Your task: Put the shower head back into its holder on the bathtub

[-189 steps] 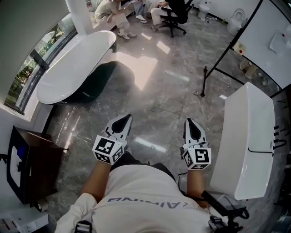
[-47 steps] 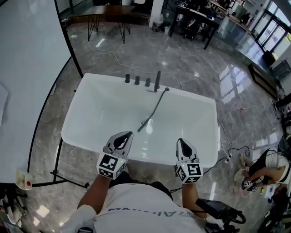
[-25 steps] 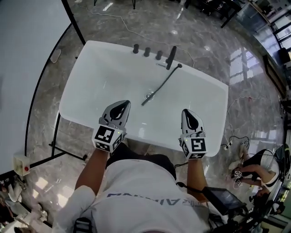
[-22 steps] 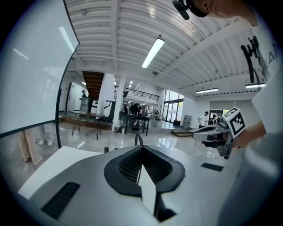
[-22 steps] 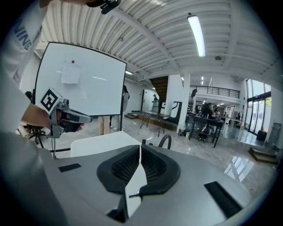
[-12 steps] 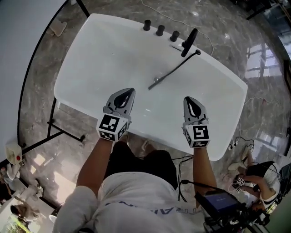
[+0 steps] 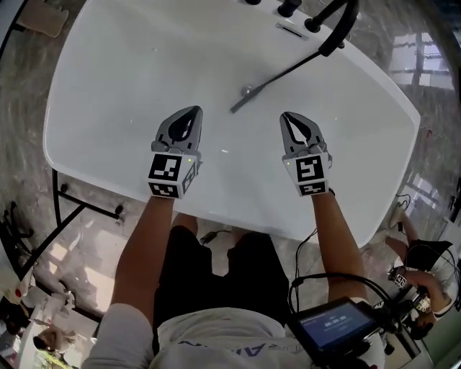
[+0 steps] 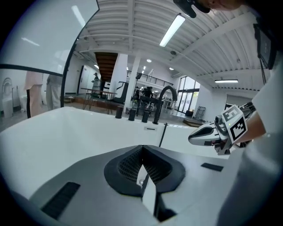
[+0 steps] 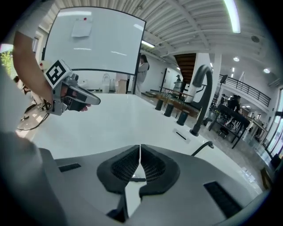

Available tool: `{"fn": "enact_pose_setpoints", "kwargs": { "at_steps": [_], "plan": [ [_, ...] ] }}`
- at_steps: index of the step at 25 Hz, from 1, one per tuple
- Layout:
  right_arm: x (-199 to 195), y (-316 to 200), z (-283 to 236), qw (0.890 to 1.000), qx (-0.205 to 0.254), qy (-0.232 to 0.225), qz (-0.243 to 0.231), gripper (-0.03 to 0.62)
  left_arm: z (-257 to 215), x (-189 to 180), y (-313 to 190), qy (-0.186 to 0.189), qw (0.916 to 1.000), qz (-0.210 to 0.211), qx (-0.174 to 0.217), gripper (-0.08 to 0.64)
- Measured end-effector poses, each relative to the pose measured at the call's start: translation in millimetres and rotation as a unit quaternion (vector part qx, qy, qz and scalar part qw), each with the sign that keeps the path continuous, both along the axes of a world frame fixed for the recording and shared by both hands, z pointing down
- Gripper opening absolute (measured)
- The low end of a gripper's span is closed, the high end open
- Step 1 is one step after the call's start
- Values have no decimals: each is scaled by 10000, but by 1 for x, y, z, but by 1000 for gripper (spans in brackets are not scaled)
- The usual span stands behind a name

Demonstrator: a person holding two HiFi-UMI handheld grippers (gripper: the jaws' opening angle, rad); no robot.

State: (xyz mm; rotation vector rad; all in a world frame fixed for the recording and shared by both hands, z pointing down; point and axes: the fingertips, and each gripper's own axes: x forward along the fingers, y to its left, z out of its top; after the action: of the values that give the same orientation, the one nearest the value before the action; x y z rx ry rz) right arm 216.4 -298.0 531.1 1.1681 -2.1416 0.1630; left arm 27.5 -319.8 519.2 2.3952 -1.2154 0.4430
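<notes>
**Head view: both grippers clenched above the bathtub (image 7: 86,108)**

The left gripper (image 7: 191,110) and right gripper (image 7: 287,115) hover side by side over the white basin, jaws pressed together on nothing. The shower head (image 7: 243,96) lies inside the bathtub just beyond their tips, seemingly on a dark hose running toward the faucet (image 7: 338,21).

Head view looked steeply down on the bathtub (image 7: 130,72) from close above. Each gripper view sat low, facing along its own jaws across the bathtub toward the faucet (image 8: 164,99). All three views shared that faucet and the white basin.
</notes>
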Motion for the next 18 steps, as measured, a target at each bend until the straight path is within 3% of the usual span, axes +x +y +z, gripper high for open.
{"fn": "enact_pose_setpoints", "kwargs": {
  "at_steps": [8,16,18],
  "plan": [
    [-4,-21,184,9909,-545,947,-787,12,182,-14,-14,-501,9952,-141,-828,15],
    [8,-44,331,9698,-785,1662,-1603,19,294,29,-22,-29,9903,329,-1351,15],
    [5,-46,363,9592,-888,1869,-1926,68,319,36,-13,-22,9868,477,-1550,15]
  ]
}}
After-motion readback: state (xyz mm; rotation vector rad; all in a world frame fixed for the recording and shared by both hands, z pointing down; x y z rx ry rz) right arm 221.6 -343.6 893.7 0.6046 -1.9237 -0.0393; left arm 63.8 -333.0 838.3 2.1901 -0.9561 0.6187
